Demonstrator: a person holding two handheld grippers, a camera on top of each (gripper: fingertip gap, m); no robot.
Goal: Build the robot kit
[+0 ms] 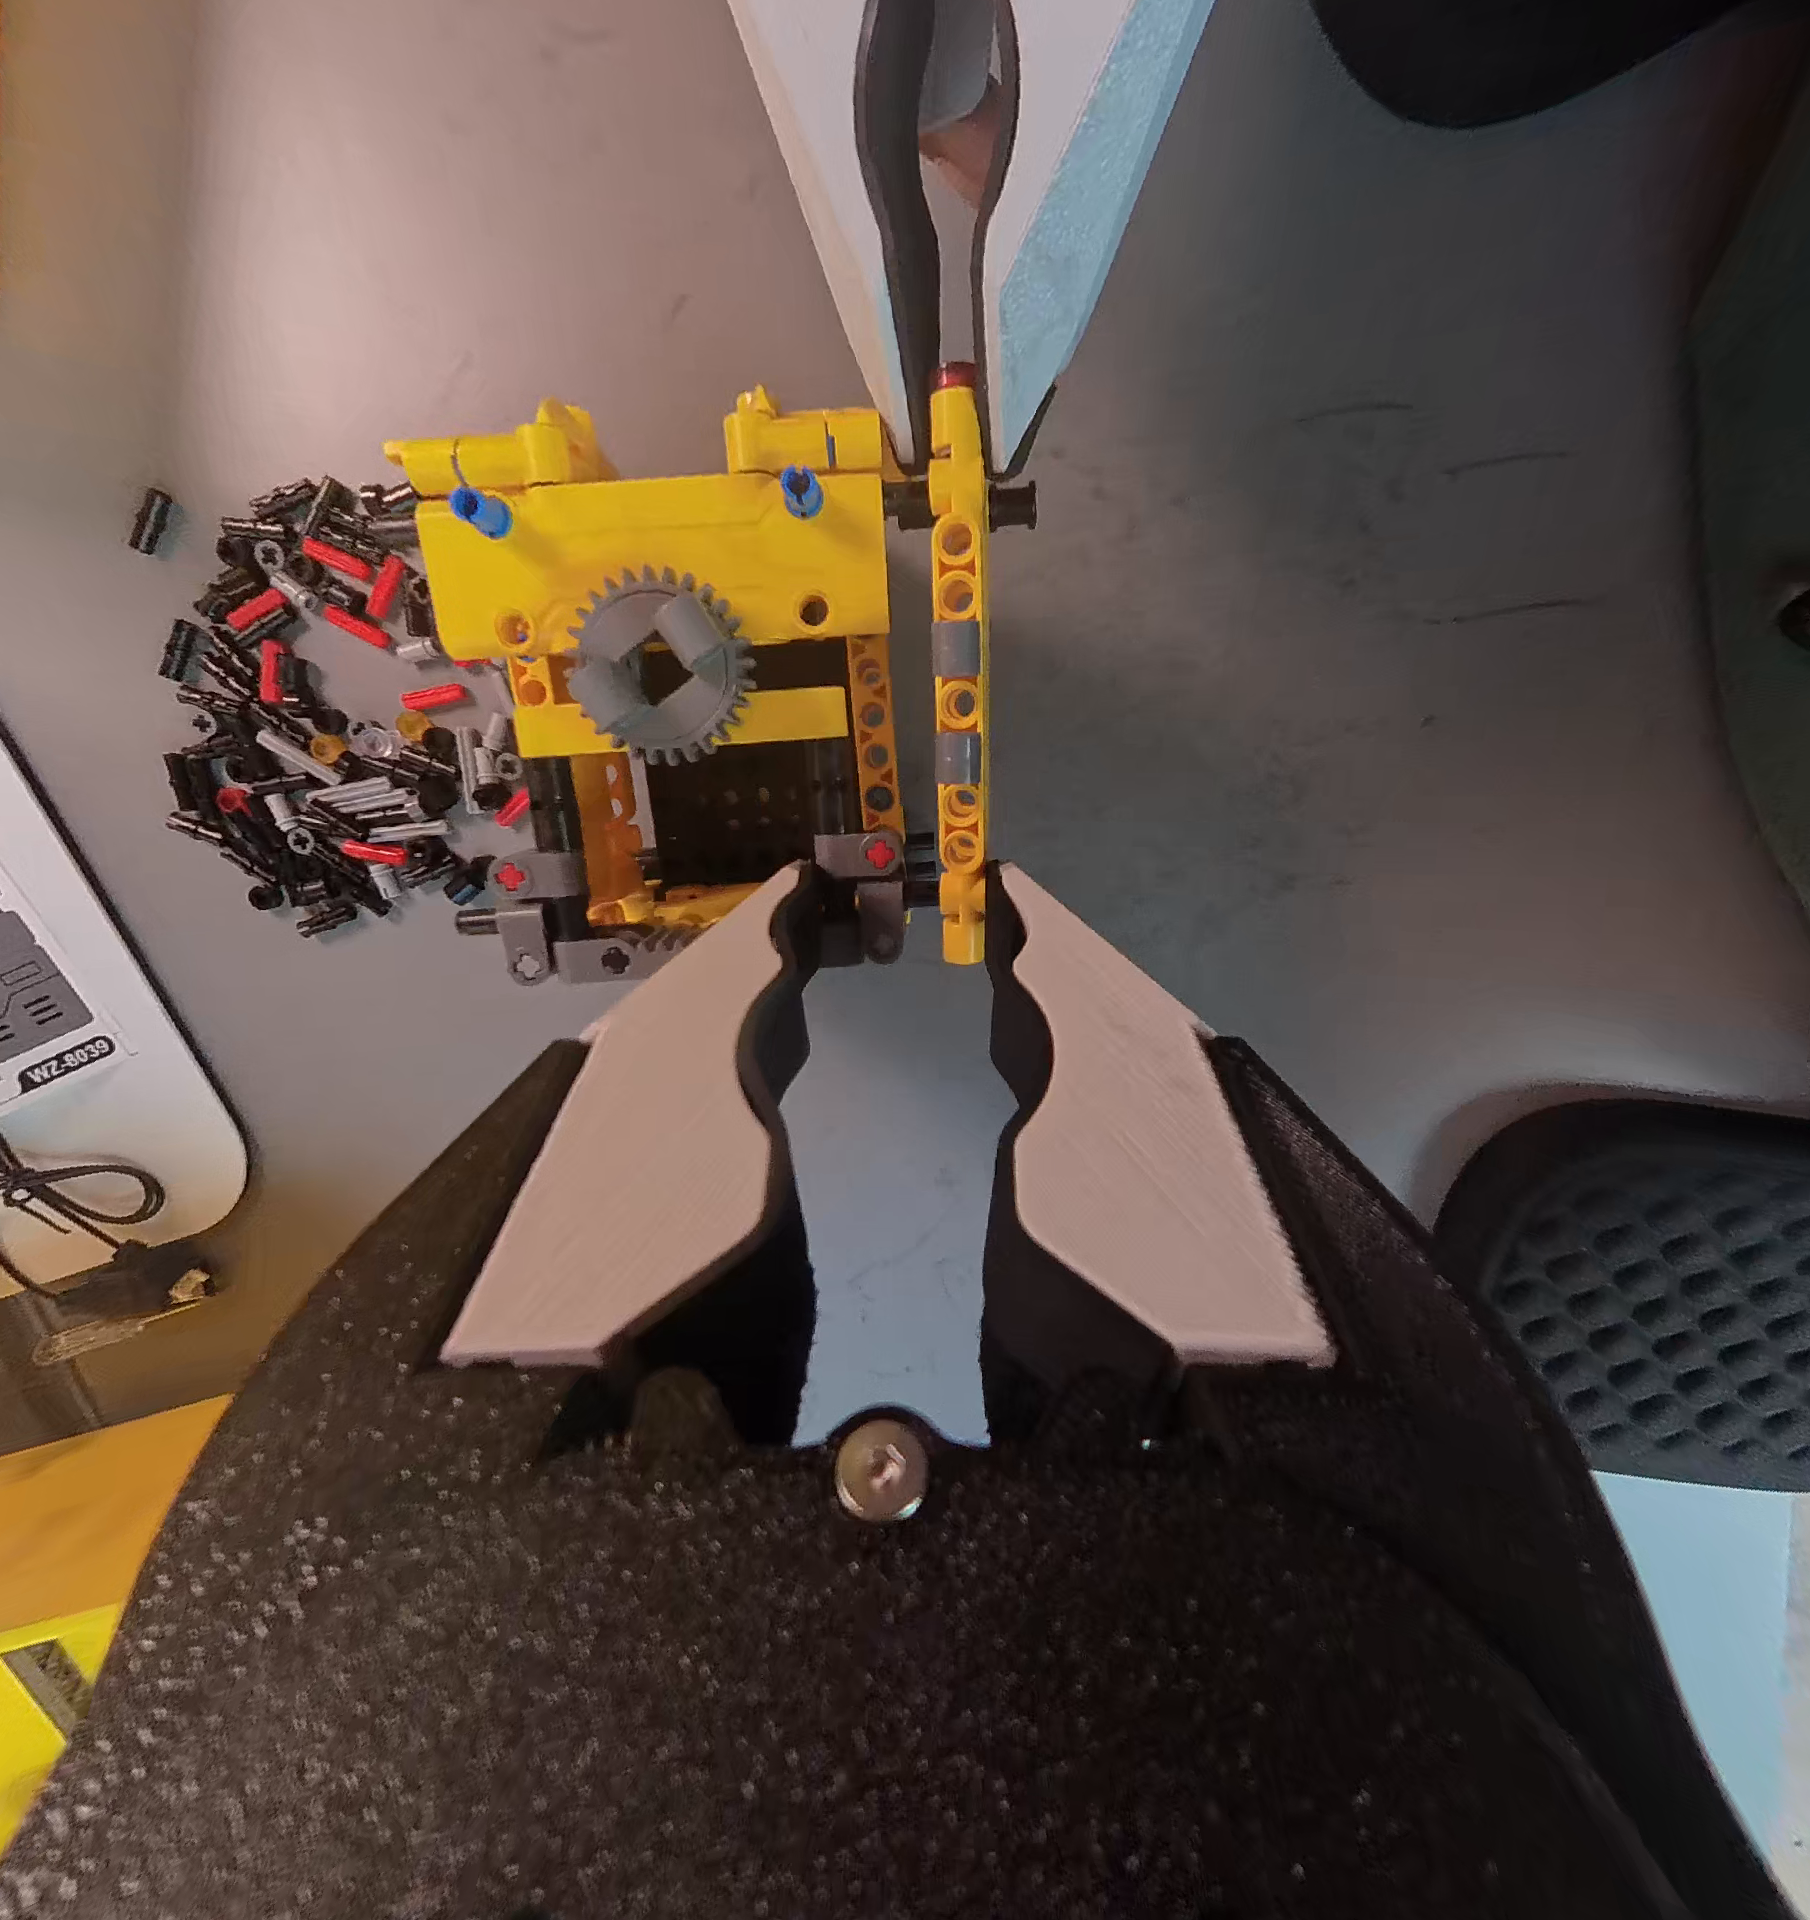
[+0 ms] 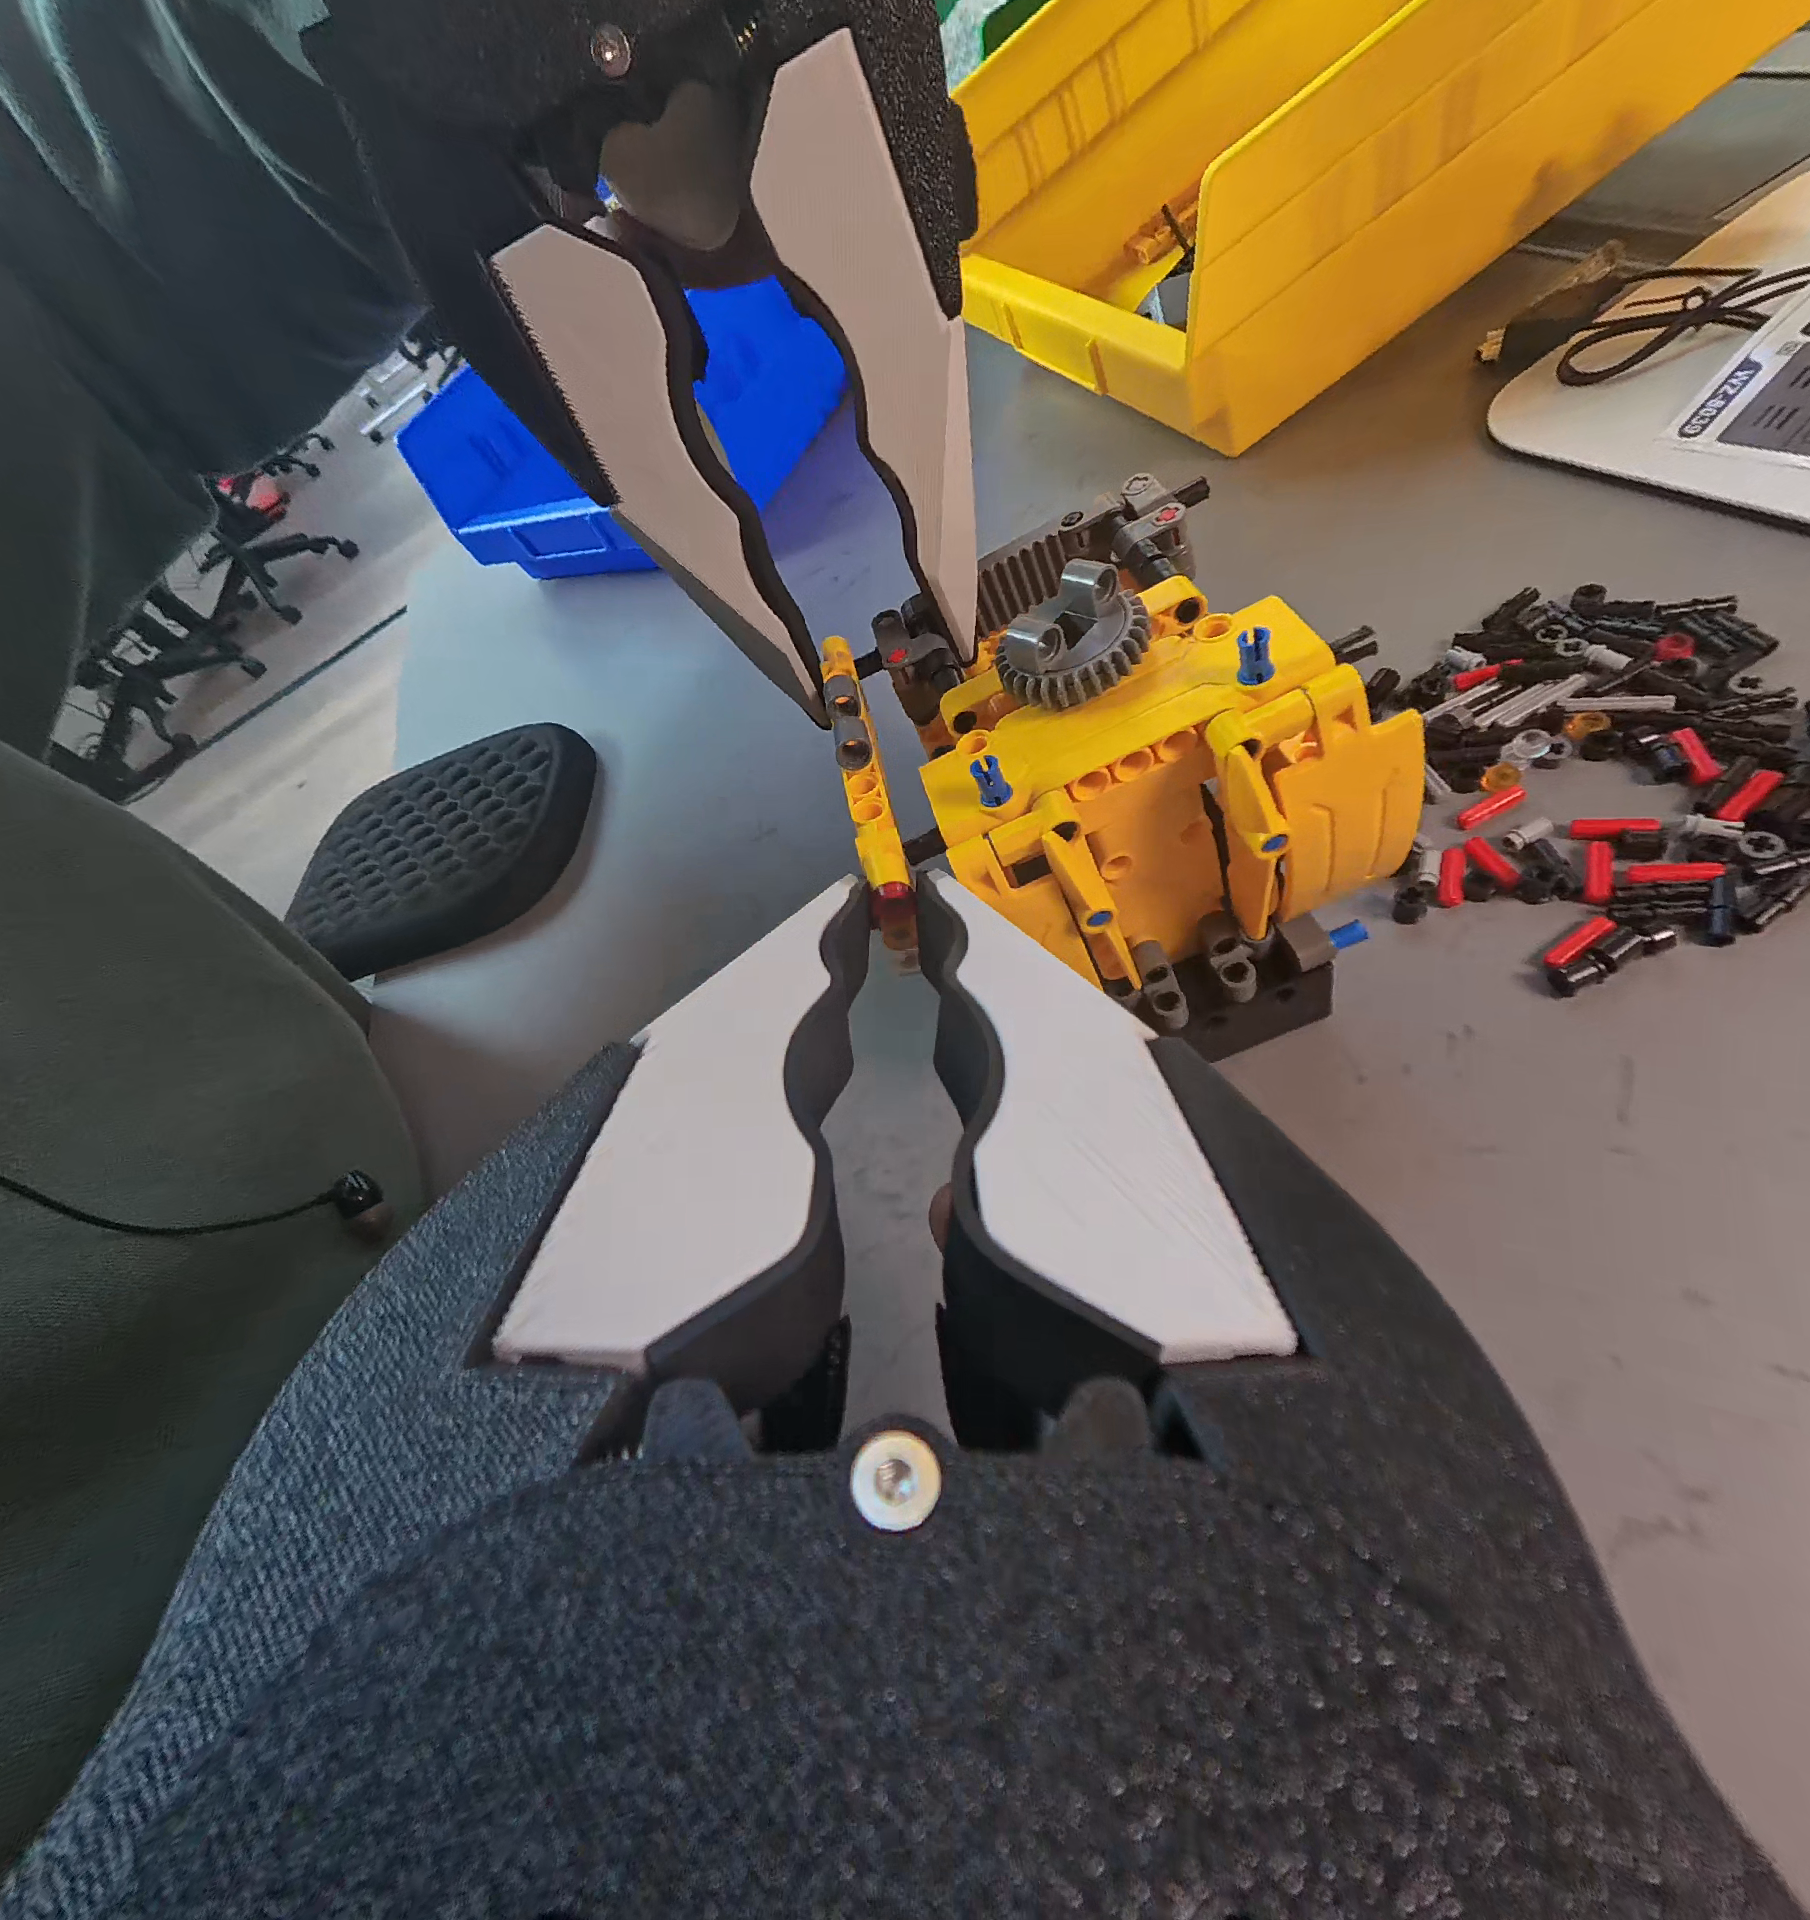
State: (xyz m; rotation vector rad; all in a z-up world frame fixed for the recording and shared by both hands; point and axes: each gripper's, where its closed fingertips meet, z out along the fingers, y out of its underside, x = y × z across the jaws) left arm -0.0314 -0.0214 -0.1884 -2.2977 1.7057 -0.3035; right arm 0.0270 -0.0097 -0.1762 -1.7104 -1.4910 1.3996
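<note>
Model (image 2: 1150,800), yellow with a grey gear (image 1: 662,665) on top, is my landmark on the grey table (image 1: 1296,727). Just beside it, apart but for black pins, my right gripper (image 2: 893,914) clenches one end of a yellow beam (image 1: 958,707); my left gripper (image 1: 896,883) stands released around the other end. Loose pins (image 2: 1607,779) lie heaped on the model's far side.

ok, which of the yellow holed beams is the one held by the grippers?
The long yellow beam standing off the model's side, with two grey sleeves. The right gripper pinches its red-tipped end; the left gripper's jaws straddle the other end.
</note>
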